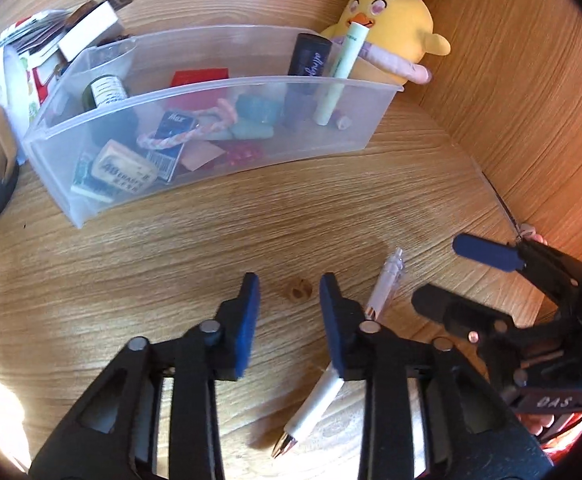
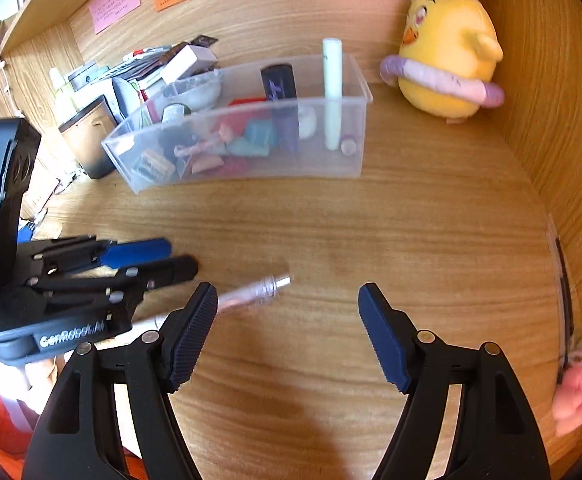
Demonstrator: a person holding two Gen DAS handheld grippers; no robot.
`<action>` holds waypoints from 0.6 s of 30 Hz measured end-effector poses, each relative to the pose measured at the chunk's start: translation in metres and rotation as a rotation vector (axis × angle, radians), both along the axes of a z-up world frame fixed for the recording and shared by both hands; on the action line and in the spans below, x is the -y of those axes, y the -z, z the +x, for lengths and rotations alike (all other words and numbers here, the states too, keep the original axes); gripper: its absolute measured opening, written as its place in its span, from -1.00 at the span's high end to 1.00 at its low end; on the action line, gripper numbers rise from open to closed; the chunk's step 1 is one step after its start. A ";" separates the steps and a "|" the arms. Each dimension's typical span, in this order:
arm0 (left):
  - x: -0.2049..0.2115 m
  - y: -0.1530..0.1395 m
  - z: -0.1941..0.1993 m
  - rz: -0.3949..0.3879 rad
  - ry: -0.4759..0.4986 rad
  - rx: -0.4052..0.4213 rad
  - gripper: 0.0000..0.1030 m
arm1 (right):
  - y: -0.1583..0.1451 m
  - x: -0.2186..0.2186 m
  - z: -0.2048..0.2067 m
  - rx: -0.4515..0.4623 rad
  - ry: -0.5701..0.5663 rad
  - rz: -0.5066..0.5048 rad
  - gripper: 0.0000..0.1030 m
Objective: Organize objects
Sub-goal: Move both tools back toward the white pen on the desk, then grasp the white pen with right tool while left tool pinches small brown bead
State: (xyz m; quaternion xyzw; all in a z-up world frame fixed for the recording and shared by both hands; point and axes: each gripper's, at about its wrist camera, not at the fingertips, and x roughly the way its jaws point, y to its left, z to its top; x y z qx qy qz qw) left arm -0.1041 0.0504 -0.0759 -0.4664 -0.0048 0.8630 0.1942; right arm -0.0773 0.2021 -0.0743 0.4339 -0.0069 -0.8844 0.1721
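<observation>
A white and clear pen [image 1: 383, 284] lies on the wooden desk [image 1: 131, 264]. It runs slantwise under the right finger of my left gripper [image 1: 291, 296]. Those jaws stand a narrow gap apart with only bare wood between the pads. In the right wrist view the left gripper [image 2: 179, 258] hovers over the pen's [image 2: 251, 292] white end. My right gripper [image 2: 287, 294] is open wide, and the pen's clear end lies on the desk just inside its left finger. Behind stands a clear plastic bin [image 1: 251, 84] holding several small items and an upright pale green tube [image 1: 343, 68].
A yellow chick plush [image 2: 447, 56] sits against the wooden side wall right of the bin [image 2: 355, 160]. Books and boxes [image 1: 87, 28] pile up at the back left beside a brown container [image 2: 87, 136]. A pink object [image 2: 575, 392] and a cable lie along the right wall.
</observation>
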 end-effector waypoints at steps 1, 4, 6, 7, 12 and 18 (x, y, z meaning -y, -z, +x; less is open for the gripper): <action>-0.001 0.000 -0.001 0.002 0.005 -0.001 0.59 | 0.002 -0.002 0.001 0.011 0.003 -0.010 -0.36; -0.002 0.001 -0.002 0.013 0.019 -0.002 0.77 | 0.004 -0.002 0.003 0.033 0.007 -0.037 -0.36; -0.001 0.001 0.000 0.012 0.014 -0.006 0.77 | 0.006 0.003 0.003 0.044 0.000 -0.040 -0.36; 0.000 0.000 0.000 0.011 0.011 -0.012 0.77 | 0.007 0.006 0.004 0.047 -0.005 -0.040 -0.36; 0.021 0.000 0.013 0.014 -0.023 -0.021 0.77 | 0.006 0.026 0.009 0.061 -0.064 -0.044 -0.36; 0.048 0.003 0.031 0.006 -0.066 -0.019 0.77 | 0.010 0.054 0.013 0.066 -0.129 -0.029 -0.37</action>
